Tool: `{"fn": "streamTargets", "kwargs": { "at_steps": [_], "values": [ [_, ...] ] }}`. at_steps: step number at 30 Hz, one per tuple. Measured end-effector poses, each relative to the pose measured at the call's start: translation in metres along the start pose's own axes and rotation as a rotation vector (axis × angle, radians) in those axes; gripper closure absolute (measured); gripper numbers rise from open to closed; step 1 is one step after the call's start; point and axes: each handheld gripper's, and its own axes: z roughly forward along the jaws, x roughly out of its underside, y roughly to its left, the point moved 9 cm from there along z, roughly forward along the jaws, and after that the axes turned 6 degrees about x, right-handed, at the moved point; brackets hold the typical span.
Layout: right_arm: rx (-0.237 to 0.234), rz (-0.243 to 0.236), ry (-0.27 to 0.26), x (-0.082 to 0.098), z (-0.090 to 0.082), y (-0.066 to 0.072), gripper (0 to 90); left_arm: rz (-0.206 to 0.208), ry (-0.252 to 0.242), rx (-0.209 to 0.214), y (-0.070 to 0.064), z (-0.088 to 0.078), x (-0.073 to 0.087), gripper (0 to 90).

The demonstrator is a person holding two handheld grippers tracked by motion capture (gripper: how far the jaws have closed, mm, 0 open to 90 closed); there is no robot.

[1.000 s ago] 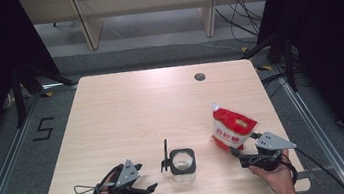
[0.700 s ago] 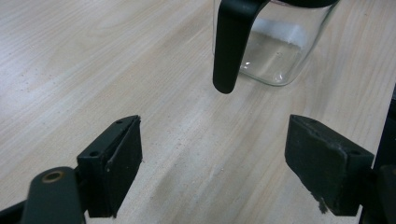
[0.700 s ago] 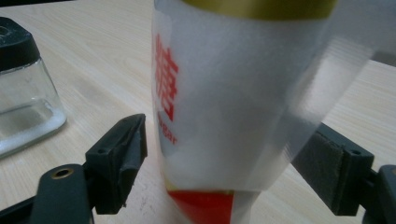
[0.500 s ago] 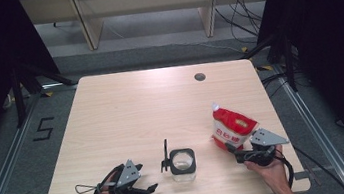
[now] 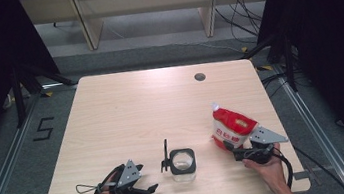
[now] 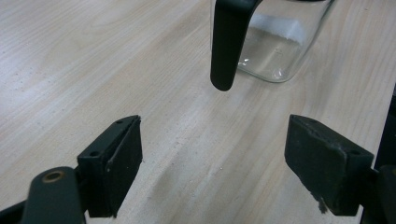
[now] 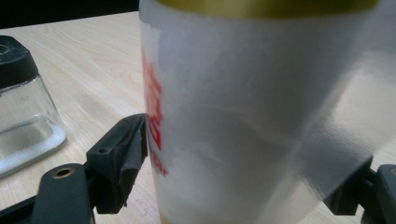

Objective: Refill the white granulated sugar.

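The pouch hides the right gripper's far jaw; its jaws straddle the pouch base at the table's right. The left gripper gapes low, facing the jar's handle.

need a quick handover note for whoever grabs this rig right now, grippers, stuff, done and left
Left gripper: open, on the table before the black handle of the square clear glass jar, not touching.
Right gripper: jaws around the base of the red and white plastic pouch; a firm grip cannot be told.
Done: pouch reached. Left: probably steady the jar, lift the pouch and pour.
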Motion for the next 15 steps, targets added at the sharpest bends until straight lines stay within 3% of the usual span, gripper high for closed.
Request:
{"fn": "streamTargets", "kwargs": {
  "at_steps": [6,7,9,11,12,13,14,15],
  "values": [
    [0.008,-0.007,-0.017,-0.0012,0.0012,-0.0016,22.9,0.003,-0.003,-0.005,0.0005,0.0003,0.0,18.8],
    [-0.009,0.031,0.019,0.0017,-0.001,0.0025,22.9,0.004,-0.003,-0.011,0.0011,0.001,0.0002,18.8],
    [-0.014,0.03,0.021,0.0017,-0.0012,0.0024,22.9,-0.014,-0.022,0.001,-0.0017,0.0023,-0.0011,18.8],
    [-0.02,0.023,0.022,0.0021,0.0,0.0017,22.7,-0.006,-0.013,0.002,-0.0014,0.0019,-0.0005,18.8],
    [-0.007,0.029,-0.003,0.0006,0.0013,0.0012,22.7,0.026,-0.009,-0.001,0.0005,0.0013,-0.0011,18.8],
    [-0.02,-0.001,-0.035,-0.0019,0.004,-0.0005,22.7,0.018,-0.01,-0.002,0.0002,0.0014,-0.0009,18.8],
    [-0.03,0.039,-0.007,0.0004,0.0024,0.0031,22.8,-0.001,-0.012,-0.003,-0.0006,0.0018,-0.0005,18.8],
    [-0.016,0.065,-0.015,-0.0003,0.0028,0.0035,22.9,-0.003,-0.012,-0.003,-0.0006,0.002,-0.0004,18.8]
  ]
}}
